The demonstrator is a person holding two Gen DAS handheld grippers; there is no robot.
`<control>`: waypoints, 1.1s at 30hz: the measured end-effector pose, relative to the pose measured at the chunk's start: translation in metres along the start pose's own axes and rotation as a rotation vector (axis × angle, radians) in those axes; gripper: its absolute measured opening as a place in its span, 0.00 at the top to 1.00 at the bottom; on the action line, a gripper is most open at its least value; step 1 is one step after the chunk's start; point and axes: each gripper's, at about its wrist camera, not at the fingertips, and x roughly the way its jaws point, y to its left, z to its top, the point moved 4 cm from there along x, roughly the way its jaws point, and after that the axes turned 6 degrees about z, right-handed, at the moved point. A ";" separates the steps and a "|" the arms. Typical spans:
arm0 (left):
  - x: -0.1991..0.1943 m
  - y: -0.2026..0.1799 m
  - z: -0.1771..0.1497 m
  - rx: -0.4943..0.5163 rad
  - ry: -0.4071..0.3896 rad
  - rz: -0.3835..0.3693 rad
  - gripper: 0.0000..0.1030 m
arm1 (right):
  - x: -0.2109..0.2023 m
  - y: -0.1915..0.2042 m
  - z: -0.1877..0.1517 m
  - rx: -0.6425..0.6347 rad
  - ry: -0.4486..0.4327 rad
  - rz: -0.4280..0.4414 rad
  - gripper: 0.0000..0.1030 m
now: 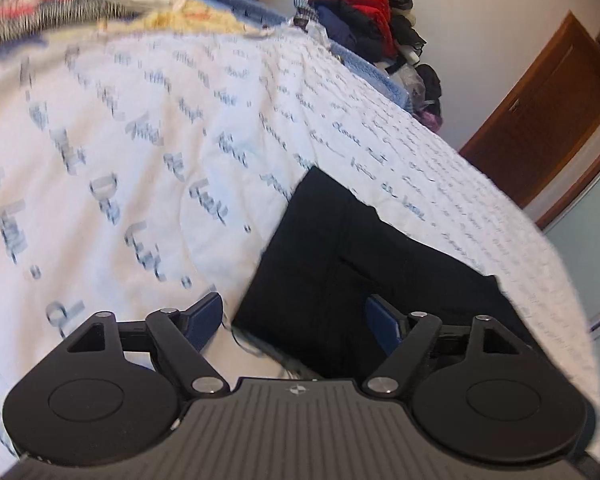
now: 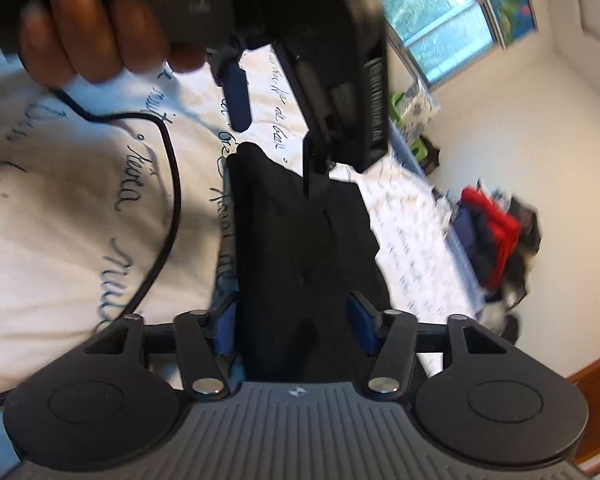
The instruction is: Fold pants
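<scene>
The black, soft-cloth pants [image 1: 340, 264] lie partly folded on the white bedspread with blue script [image 1: 140, 140], near the bed's near edge. They look light, limp and non-slippery, best taken at a corner or folded edge. The left claw [image 1: 296, 320] hovers wide open over their near left corner, holding nothing. The right claw [image 2: 292, 328] straddles the cloth, open, not pinching it.

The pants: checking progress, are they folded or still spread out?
Folded. The black pants lie as a compact layered block on the white bedspread, an overlapping edge visible, no separate legs spread.
</scene>
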 end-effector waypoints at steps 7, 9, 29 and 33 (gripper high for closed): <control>0.022 0.020 -0.007 -0.303 0.172 -0.275 0.14 | 0.018 0.004 0.005 -0.025 -0.038 0.006 0.83; 0.027 0.017 -0.007 -0.331 0.175 -0.316 0.12 | 0.014 -0.013 0.004 0.110 -0.068 0.059 0.85; 0.081 -0.005 0.024 -0.305 0.145 -0.262 0.56 | 0.010 -0.128 -0.030 0.843 -0.108 0.372 0.85; 0.082 -0.005 0.024 -0.269 0.126 -0.207 0.70 | 0.044 -0.112 -0.036 0.805 0.004 0.385 0.85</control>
